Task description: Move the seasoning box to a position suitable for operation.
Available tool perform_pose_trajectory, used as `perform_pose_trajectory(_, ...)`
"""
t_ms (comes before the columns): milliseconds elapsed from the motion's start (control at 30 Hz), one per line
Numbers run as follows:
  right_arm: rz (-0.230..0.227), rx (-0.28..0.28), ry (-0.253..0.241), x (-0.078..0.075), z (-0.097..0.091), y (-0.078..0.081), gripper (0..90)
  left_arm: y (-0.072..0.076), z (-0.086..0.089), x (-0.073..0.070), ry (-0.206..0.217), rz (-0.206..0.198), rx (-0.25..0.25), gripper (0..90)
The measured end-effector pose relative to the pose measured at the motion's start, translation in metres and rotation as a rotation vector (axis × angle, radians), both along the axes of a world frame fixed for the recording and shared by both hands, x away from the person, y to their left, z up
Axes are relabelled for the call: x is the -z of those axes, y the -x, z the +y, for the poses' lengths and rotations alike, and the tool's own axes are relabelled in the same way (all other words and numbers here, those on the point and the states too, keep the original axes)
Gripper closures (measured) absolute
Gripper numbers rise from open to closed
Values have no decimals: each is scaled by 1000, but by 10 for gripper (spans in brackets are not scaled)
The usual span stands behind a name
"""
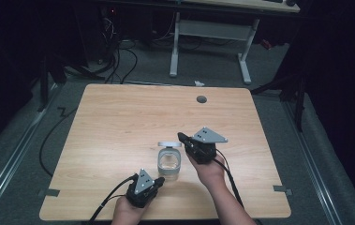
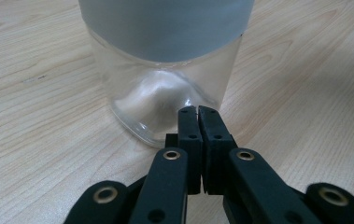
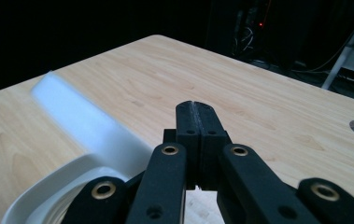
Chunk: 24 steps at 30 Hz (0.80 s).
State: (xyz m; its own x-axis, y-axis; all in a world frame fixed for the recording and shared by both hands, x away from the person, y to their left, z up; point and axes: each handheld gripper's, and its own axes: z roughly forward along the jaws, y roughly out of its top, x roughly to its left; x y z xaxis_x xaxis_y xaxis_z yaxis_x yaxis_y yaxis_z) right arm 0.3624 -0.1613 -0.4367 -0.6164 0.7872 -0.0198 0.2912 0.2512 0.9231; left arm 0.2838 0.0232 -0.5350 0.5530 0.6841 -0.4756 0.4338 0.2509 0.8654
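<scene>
**Clear jar on wooden table, two grippers attending**

Jar (image 1: 169,162): clear glass-like body, rounded base, pale grey lid hinged open; stands near the table's front centre. Table (image 1: 119,122): light wood grain, rectangular, round grey grommet (image 1: 202,99) near the far edge. Left gripper (image 2: 198,114): black jaws pressed together, tips just at the jar's base. Right gripper (image 3: 197,109): jaws closed on nothing, raised beside the lid (image 3: 86,126), hand angled inward.
</scene>
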Motion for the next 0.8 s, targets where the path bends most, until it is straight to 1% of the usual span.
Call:
perform_pose_trajectory(67, 8, -10, 4, 3, 1, 9, 896, 0, 0, 0, 3, 3, 1, 884)
perform_pose_trajectory(133, 3, -13, 8, 4, 1, 12, 895, 0, 1, 0, 4, 3, 2, 885)
perform_pose_trajectory(167, -4, -13, 9, 6, 0, 16, 895, 0, 1, 0, 6, 6, 2, 885)
perform_pose_trajectory(200, -4, -13, 9, 6, 0, 16, 895, 0, 1, 0, 6, 6, 2, 885)
perform_pose_trajectory(233, 3, -16, 0, 7, -2, 20, 895, 0, 1, -1, 6, 9, 3, 885)
perform_pose_trajectory(467, 3, -34, -17, 9, -3, 28, 894, 0, 1, 0, 9, 9, 4, 882)
perform_pose_trajectory(800, 3, -54, -5, 15, 1, 40, 891, 0, 1, -1, 14, 8, 5, 882)
